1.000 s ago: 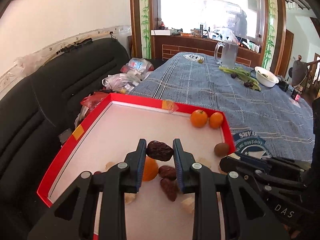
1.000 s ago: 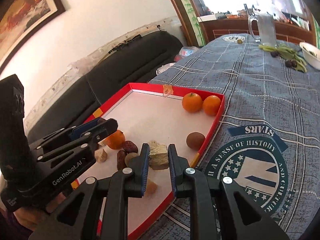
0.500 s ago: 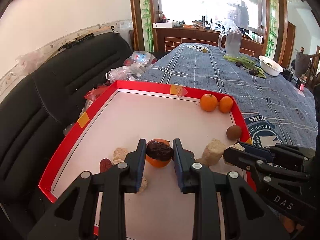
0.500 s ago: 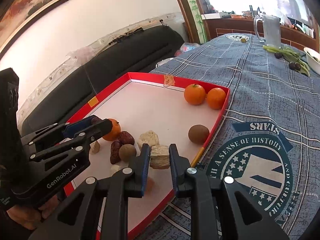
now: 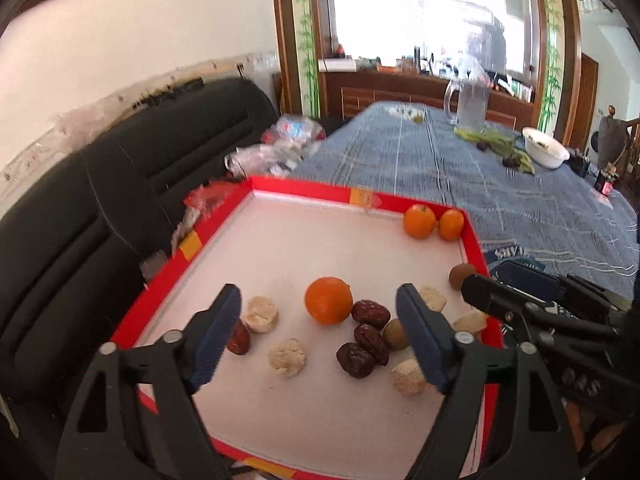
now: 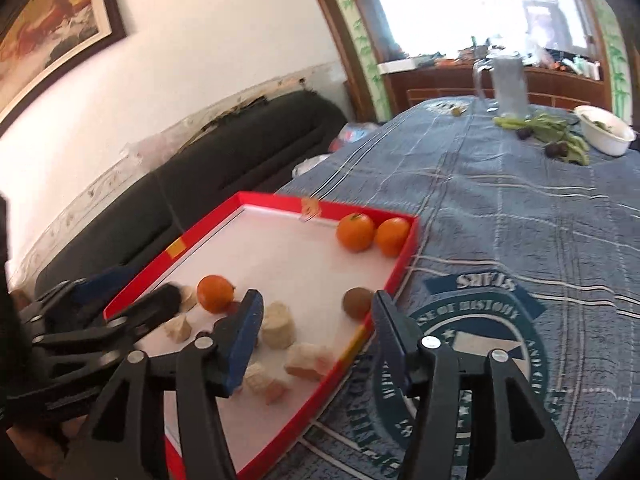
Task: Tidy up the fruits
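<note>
Fruit all sits in the red tray (image 5: 224,224), white floor, on the blue plaid tabletop (image 5: 460,168).

Landmark = lone orange (image 5: 329,300), roughly mid-tray toward the near side.
- Dark red dates: one (image 5: 371,312) touching/just beside the orange on its right, two more (image 5: 371,338) (image 5: 355,360) nearer the camera than that one, a fourth (image 5: 239,339) off to the orange's left, partly behind the left finger.
- Small greenish-brown fruit (image 5: 395,334) just right of the date cluster.
- Pale beige chunks: one (image 5: 262,314) left of the orange, one (image 5: 287,357) in front of it, one (image 5: 408,377) front-right, more at the right wall (image 5: 433,298).
- Brown round fruit (image 5: 460,275) right of the orange, against the tray's right wall.
- Pair of oranges (image 5: 419,221) (image 5: 451,224) in the far right corner, touching each other, well apart from the lone orange.

Left gripper (image 5: 320,330): fingers spread wide, holding nothing, hovering over the near half with orange and dates between them in view.
Right gripper (image 6: 316,332): fingers spread wide, empty, above the tray's near right edge; beige chunks (image 6: 278,324) (image 6: 308,360) and the brown fruit show between them.

Far end of the tabletop: glass pitcher (image 5: 470,102), white bowl (image 5: 546,153), green stems with dark fruit (image 5: 502,148). Black sofa (image 5: 120,184) left of the tray. Image is motion-blurred.
</note>
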### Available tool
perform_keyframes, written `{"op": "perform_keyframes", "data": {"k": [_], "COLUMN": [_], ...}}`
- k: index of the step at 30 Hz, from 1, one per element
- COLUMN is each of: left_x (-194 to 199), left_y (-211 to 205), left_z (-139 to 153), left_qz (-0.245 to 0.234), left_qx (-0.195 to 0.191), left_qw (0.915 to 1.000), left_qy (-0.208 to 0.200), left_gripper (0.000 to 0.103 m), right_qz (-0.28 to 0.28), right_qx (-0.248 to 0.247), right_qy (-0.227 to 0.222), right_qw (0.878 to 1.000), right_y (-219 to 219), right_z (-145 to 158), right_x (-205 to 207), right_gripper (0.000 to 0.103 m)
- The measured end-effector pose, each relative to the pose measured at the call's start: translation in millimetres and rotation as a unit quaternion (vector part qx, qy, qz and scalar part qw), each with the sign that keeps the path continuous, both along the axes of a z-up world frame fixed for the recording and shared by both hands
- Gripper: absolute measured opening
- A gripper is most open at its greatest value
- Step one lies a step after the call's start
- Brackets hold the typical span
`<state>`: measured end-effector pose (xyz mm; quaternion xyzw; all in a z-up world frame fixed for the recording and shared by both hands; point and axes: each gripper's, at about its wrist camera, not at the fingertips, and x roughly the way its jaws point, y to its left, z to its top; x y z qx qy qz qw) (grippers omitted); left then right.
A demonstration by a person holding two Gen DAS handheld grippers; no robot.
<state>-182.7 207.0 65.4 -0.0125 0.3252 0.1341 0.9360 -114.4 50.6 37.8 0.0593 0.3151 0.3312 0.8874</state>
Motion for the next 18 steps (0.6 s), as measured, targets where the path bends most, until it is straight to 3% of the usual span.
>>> {"op": "perform_keyframes", "data": {"k": [6, 11, 15, 18], "left_x": [-29.5, -59.1, -85.7, -110.1], "left_y": [-10.7, -23.0, -35.3, -44.5], "left_z": [21.0, 36.4, 46.9, 55.2], "left_qz": [0.004, 0.006, 0.016, 0.013], "left_qx": [0.025, 0.027, 0.043, 0.049], "left_qw": [0.9989, 0.9974, 0.9949, 0.9931], "left_qy": [-0.041, -0.067, -0.090, -0.106], "left_gripper": [0.102, 0.103, 0.103, 0.103], "right_qz": [-0.033, -0.061, -0.084, -0.098], "right_qx": [-0.008, -0.006, 0.006, 0.023], "right_qy": [-0.009, -0.028, -0.068, -0.084], "right_qw": [0.999, 0.998, 0.994, 0.991], "right_y": [-15.2, -36.5, -57.5, -71.6], "right_z": [-0.2, 17.2, 42.1, 58.1], "right_x": [-16.5, -51.1, -88.2, -113.9], "right_gripper": [0.066, 0.066, 0.078, 0.078]}}
